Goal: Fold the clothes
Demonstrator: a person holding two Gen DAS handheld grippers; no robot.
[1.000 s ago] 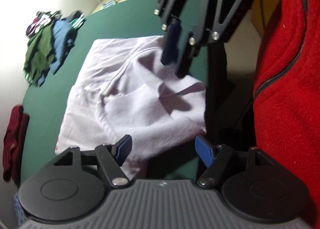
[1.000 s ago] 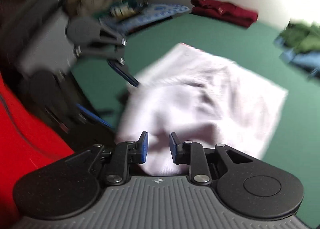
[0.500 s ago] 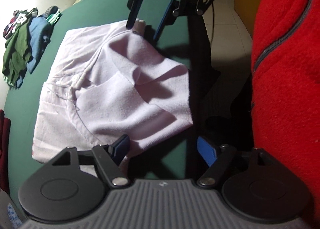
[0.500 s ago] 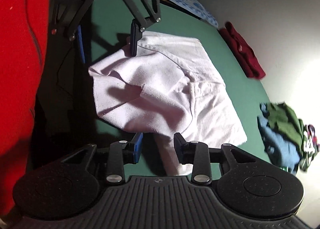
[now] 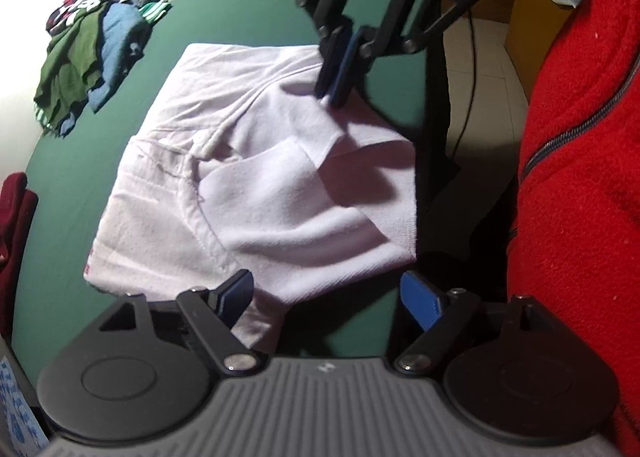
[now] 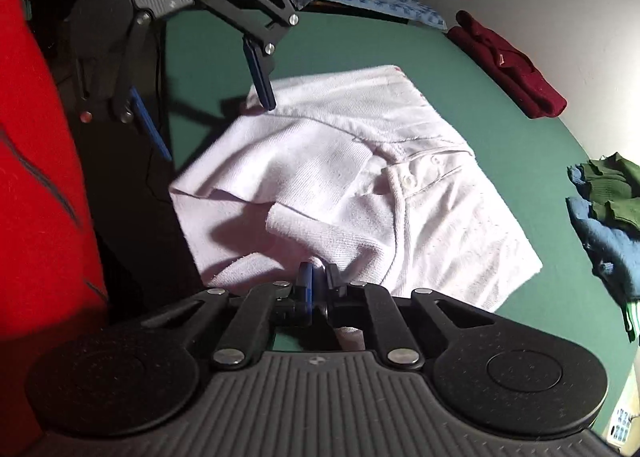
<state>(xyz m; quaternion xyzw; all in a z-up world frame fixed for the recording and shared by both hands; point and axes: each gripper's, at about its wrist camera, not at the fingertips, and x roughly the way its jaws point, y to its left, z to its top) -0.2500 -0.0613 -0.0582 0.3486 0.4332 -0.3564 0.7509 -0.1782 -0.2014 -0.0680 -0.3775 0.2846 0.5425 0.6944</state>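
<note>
The right tool [image 6: 316, 277] is closing, apparently pinching the white shirt [image 5: 256, 185] at the desk [image 5: 248, 9] edge; the left tool [image 5: 326, 293] is opening, nothing clamped.

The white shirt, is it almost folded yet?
Partly. The white shirt lies folded smaller on the green table. The right gripper is closing on a shirt edge; the left gripper, opening, holds nothing. It still looks rumpled, and the clothes pile waits.
</note>
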